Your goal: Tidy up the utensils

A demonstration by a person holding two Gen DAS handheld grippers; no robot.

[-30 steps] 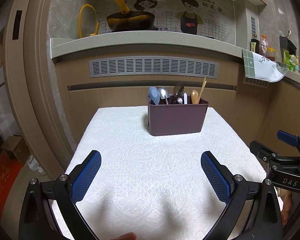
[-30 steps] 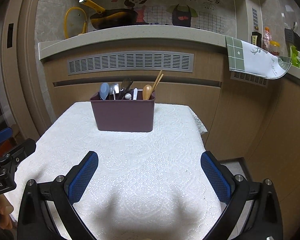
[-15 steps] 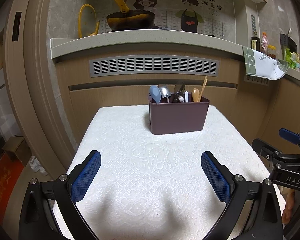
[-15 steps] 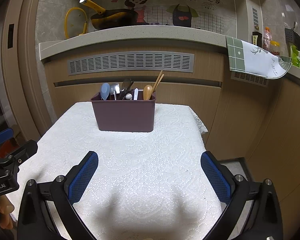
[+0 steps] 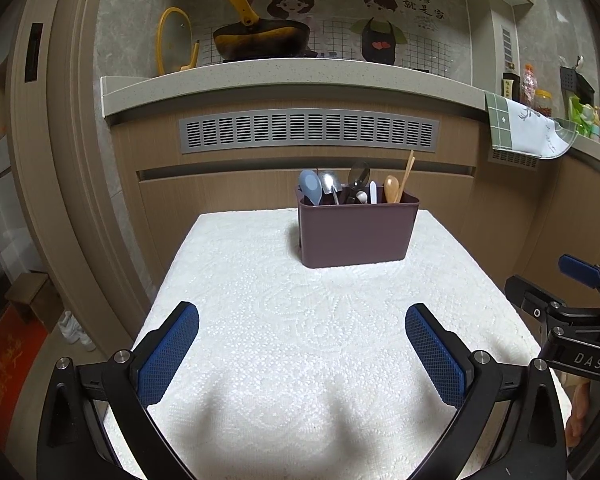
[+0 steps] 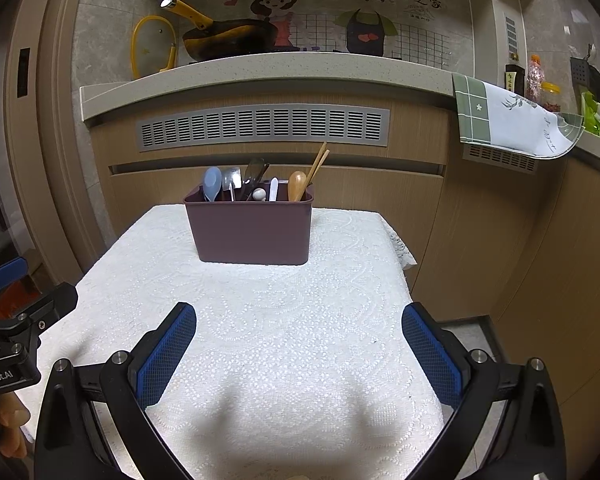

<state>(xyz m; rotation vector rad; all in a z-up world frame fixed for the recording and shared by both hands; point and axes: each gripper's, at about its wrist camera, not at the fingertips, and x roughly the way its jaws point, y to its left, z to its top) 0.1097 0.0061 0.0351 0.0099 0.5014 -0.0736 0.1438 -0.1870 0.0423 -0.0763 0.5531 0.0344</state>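
Note:
A dark purple utensil holder [image 5: 356, 232] stands at the far side of the white lace-covered table [image 5: 300, 340]; it also shows in the right wrist view [image 6: 252, 232]. It holds several utensils upright: a blue spoon [image 5: 310, 190], metal spoons, a wooden spoon [image 5: 391, 189] and chopsticks [image 5: 407, 172]. My left gripper [image 5: 302, 352] is open and empty over the near part of the table. My right gripper [image 6: 299, 350] is open and empty too, to the right of the left one.
A kitchen counter [image 5: 292, 76] with a black and yellow pan [image 5: 260, 40] runs behind the table. A green and white cloth [image 6: 512, 120] hangs off the counter at right. Wooden cabinet fronts close off the far and right sides.
Both grippers have risen and drawn back slightly; the holder sits a little lower in both views. Both stay open and empty.

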